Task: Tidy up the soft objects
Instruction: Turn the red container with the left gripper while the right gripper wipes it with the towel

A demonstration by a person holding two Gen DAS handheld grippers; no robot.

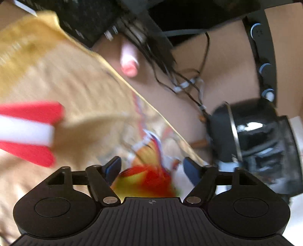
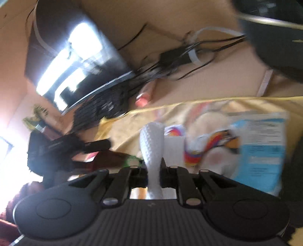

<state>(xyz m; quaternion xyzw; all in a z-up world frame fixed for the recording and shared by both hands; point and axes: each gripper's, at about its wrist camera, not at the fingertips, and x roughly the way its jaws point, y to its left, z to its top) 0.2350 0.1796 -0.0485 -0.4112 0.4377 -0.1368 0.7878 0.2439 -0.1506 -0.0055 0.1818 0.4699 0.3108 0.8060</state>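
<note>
Both views are blurred by motion. In the left wrist view my left gripper [image 1: 152, 167] is open, its blue pads [image 1: 113, 167] wide apart. A red and yellow soft thing [image 1: 147, 179] lies low between them on a yellow printed cloth [image 1: 75, 79]; I cannot tell if it touches the pads. A red and white striped soft thing [image 1: 28, 130] rests on the cloth at the left. In the right wrist view my right gripper [image 2: 153, 170] is shut on a white dimpled soft object [image 2: 152, 143] that sticks out forward over the same cloth [image 2: 132, 121]. A blue and white packet [image 2: 261, 149] lies on the cloth to the right.
Past the cloth, on the tan tabletop [image 1: 227, 62], lie a pink tube [image 1: 128, 60], a black keyboard [image 1: 85, 17] and tangled cables [image 1: 185, 83]. A black round object [image 1: 246, 132] stands at the right. In the right wrist view, a monitor [image 2: 75, 56] stands behind the keyboard [image 2: 102, 107].
</note>
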